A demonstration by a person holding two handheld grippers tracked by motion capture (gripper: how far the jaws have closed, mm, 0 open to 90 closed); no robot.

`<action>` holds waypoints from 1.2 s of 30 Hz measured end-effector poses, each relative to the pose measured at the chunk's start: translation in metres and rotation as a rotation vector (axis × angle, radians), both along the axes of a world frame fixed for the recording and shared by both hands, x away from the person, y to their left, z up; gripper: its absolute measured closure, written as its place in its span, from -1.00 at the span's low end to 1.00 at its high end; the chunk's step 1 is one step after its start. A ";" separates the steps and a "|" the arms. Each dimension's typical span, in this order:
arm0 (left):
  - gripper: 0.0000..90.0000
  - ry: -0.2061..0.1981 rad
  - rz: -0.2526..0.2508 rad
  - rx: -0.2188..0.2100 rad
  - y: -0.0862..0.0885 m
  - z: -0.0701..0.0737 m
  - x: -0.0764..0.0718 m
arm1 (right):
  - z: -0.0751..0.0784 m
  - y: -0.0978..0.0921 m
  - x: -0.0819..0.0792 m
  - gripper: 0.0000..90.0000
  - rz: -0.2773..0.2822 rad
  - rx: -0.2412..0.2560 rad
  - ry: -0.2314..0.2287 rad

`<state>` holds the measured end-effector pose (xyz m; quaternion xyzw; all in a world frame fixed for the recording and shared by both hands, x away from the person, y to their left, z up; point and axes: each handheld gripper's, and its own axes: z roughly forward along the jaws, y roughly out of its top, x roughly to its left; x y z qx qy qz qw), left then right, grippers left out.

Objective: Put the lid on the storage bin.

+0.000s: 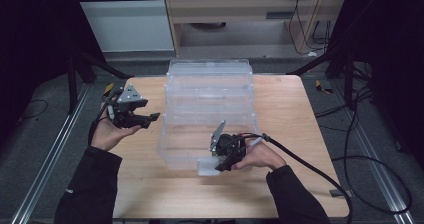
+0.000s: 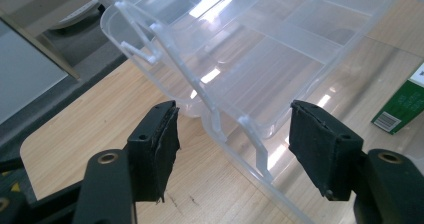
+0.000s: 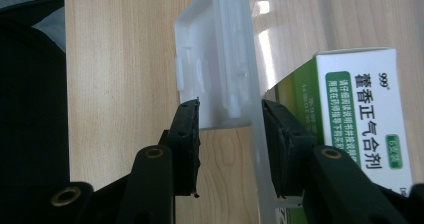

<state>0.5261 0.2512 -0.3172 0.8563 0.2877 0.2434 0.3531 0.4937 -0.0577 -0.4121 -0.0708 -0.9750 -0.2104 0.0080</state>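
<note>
Clear plastic compartment box (image 1: 207, 109) sat mid-table, glossy, ribbed with dividers. Right gripper (image 1: 223, 163) at its near edge, jaws narrowly spread around white latch tab (image 3: 215, 79), contact unclear. Left gripper (image 1: 150, 119) gaped wide just beside box's left wall. Green-and-white medicine carton (image 3: 365, 119) inside, printed "999" plus Chinese characters. Pale wood-grain table (image 1: 290, 114); grey floor, black cables (image 1: 365, 174) beyond.

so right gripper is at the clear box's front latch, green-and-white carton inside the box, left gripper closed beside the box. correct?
Not quite: the left gripper is open, its jaws wide apart at the clear box's edge, as the left gripper view shows. The right gripper is at the front latch, and the green-and-white carton lies inside the box.
</note>
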 end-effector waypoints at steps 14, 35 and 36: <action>-0.17 -0.018 -0.132 0.030 -0.017 0.018 0.014 | 0.000 0.000 -0.001 0.36 0.000 0.000 -0.001; -0.11 -0.044 -0.239 0.120 -0.045 0.037 0.043 | 0.000 0.000 -0.001 0.37 0.003 0.003 -0.014; -0.11 -0.044 -0.241 0.119 -0.045 0.037 0.044 | 0.000 0.000 -0.001 0.37 0.006 0.004 -0.016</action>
